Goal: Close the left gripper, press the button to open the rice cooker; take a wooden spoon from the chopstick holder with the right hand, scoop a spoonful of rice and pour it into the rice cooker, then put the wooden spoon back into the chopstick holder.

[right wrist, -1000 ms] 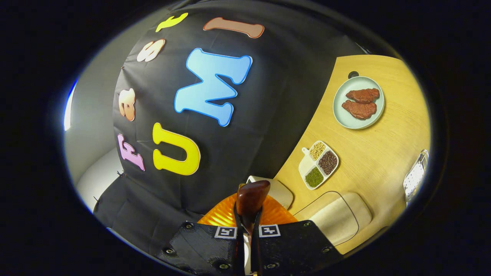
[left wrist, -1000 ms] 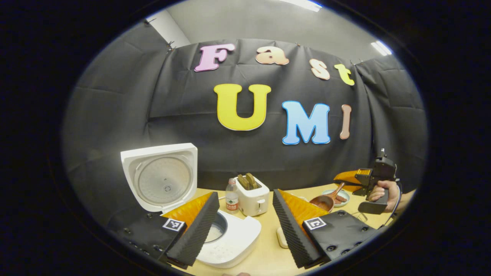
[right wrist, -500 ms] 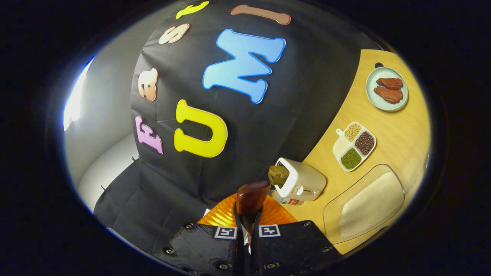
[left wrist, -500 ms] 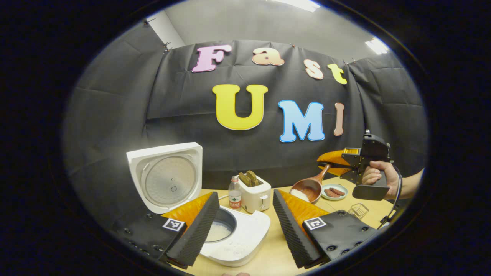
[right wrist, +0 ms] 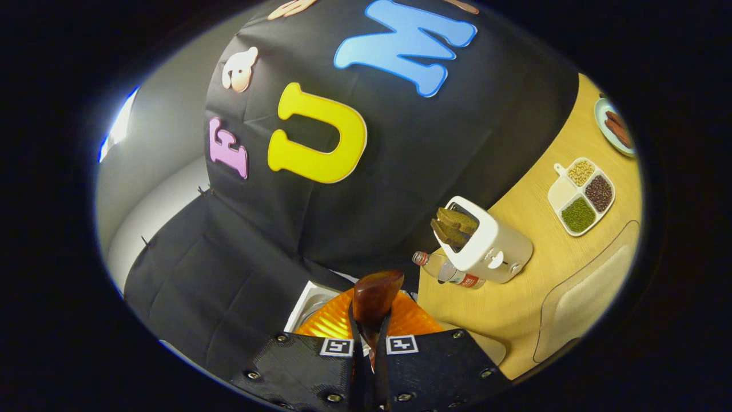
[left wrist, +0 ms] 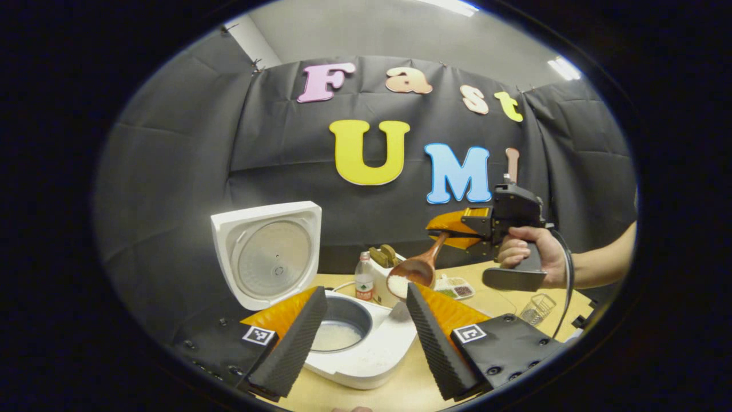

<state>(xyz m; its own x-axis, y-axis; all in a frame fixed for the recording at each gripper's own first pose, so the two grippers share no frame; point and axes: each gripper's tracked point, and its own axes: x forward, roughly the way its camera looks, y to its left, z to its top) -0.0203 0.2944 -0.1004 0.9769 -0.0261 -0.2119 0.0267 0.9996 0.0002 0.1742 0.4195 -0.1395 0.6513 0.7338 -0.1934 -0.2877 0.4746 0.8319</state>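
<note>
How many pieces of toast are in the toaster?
2: both brown toast slices stand side by side in the slots of the white toaster, beside the clear plastic water bottle.

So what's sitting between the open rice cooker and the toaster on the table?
In the left gripper view, a small water bottle stands between the rice cooker and the toaster.

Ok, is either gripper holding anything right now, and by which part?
The right gripper is shut on the wooden spoon, clamping the end of its handle; the rice-filled bowl hangs in front of the toaster. The left gripper is open and holds nothing.
</note>
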